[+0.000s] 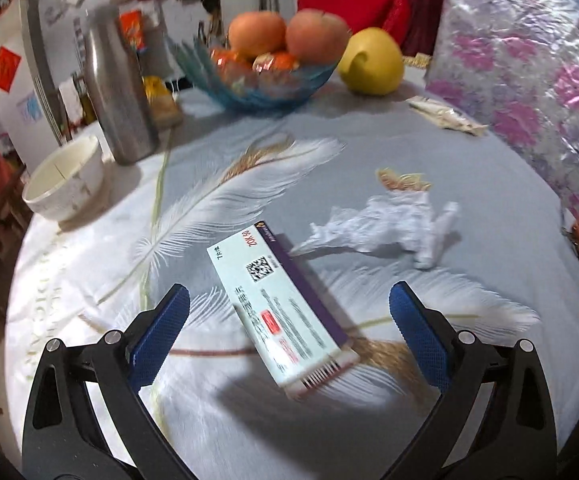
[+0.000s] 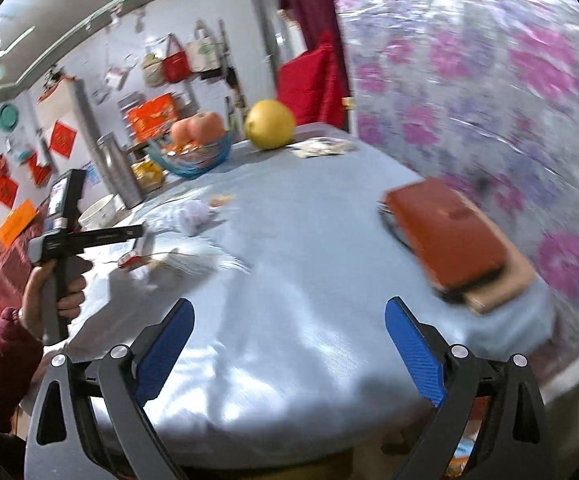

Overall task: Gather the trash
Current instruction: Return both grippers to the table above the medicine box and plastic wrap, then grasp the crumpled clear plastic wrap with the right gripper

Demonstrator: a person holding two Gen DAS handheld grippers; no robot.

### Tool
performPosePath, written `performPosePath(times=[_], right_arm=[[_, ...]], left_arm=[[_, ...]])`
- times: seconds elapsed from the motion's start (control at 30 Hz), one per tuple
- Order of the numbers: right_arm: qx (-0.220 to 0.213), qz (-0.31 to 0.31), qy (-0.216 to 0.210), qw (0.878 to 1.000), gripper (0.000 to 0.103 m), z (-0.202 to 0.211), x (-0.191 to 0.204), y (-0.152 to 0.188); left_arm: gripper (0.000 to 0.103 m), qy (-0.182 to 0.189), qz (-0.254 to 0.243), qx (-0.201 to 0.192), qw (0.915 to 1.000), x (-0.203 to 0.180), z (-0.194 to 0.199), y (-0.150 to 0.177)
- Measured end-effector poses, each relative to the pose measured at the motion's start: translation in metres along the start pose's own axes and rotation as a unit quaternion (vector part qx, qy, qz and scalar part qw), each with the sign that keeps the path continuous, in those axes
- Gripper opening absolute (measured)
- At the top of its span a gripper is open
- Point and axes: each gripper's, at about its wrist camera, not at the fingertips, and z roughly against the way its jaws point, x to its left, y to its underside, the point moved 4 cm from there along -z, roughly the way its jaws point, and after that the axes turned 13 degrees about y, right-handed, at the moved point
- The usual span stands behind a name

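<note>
A long white and purple carton (image 1: 285,308) lies flat on the feather-print tablecloth (image 1: 217,208). My left gripper (image 1: 289,324) hangs over its near half, open, with both blue pads wide of the carton's sides. Past it lie a crumpled white paper (image 1: 389,228), a small yellow scrap (image 1: 403,180) and a flattened wrapper (image 1: 445,116). My right gripper (image 2: 289,340) is open over bare cloth at the table's near edge, nothing between its fingers. From there the crumpled paper (image 2: 193,216), the carton (image 2: 135,254) and the wrapper (image 2: 321,146) show, blurred.
A white bowl (image 1: 63,184), a steel flask (image 1: 117,88), a blue glass fruit bowl (image 1: 309,84) and a yellow pomelo (image 1: 369,62) line the far side. A red book (image 2: 445,232) lies at the right edge. A hand (image 2: 49,292) holds the left gripper's handle.
</note>
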Motion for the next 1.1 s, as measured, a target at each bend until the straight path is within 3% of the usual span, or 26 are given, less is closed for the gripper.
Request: performPosePath(times=[0.2,0.3,0.5,0.6,1.1], right_arm=[[0.019,0.05,-0.02,0.998,0.095,-0.038,0.052,-0.027],[0.023,0.067,-0.035,0.997,0.095,-0.059,0.079,-0.043],[0.056,0.088,-0.075,0.992,0.095,-0.116,0.132,-0.066],[0.071,0.1,-0.084,0.989,0.095,-0.14,0.156,-0.075],[0.108,0.095,-0.108,0.984,0.095,-0.215,0.209,-0.097]], left_arm=[[0.096,0.007,0.036,0.027,0.999,0.033,-0.026,0.007],[0.096,0.019,0.054,0.015,0.9982,0.04,-0.022,0.009],[0.097,-0.018,0.025,0.038,0.9988,0.028,-0.028,0.011],[0.096,-0.016,0.024,0.038,0.9988,0.03,-0.029,0.011],[0.097,-0.016,0.023,0.039,0.9988,0.03,-0.029,0.012]])
